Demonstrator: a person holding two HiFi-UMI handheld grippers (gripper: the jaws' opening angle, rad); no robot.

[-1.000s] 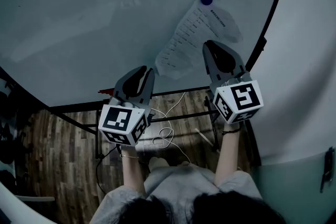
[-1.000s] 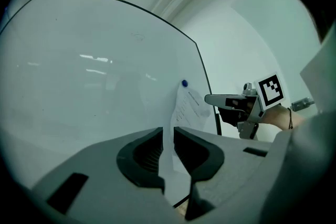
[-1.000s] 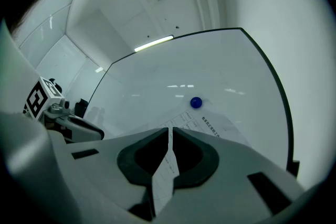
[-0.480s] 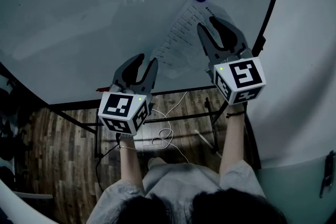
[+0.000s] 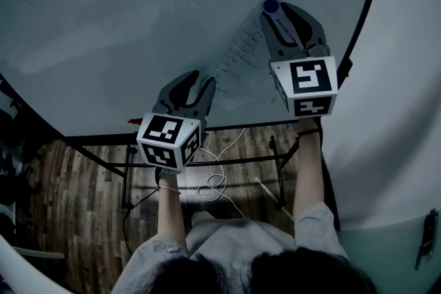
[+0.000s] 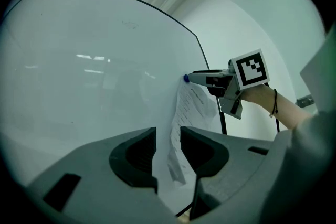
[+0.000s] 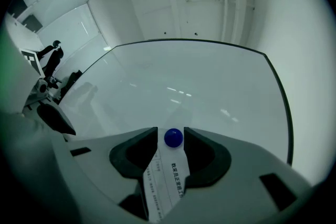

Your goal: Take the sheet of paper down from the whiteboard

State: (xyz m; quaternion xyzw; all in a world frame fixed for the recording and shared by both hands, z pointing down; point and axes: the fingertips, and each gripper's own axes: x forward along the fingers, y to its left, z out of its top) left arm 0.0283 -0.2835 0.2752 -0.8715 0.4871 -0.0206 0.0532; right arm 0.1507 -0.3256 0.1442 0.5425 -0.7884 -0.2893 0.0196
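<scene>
Sheet of paper (image 5: 238,62) up on whiteboard (image 5: 124,24), pinned at its top edge by blue magnet (image 7: 173,137). Shown only by right gripper view: right tongs (image 7: 170,132) opening, magnet and printed top of sheet between the pads, neither pad pressing. Shown only by left gripper view: sheet's crumpled lower end curling off the board, visible beyond the gap of left tongs (image 6: 168,136), opening, gripping nothing. Shown by head view alone: wooden floor (image 5: 83,203) and loose cable (image 5: 217,182) below.
</scene>
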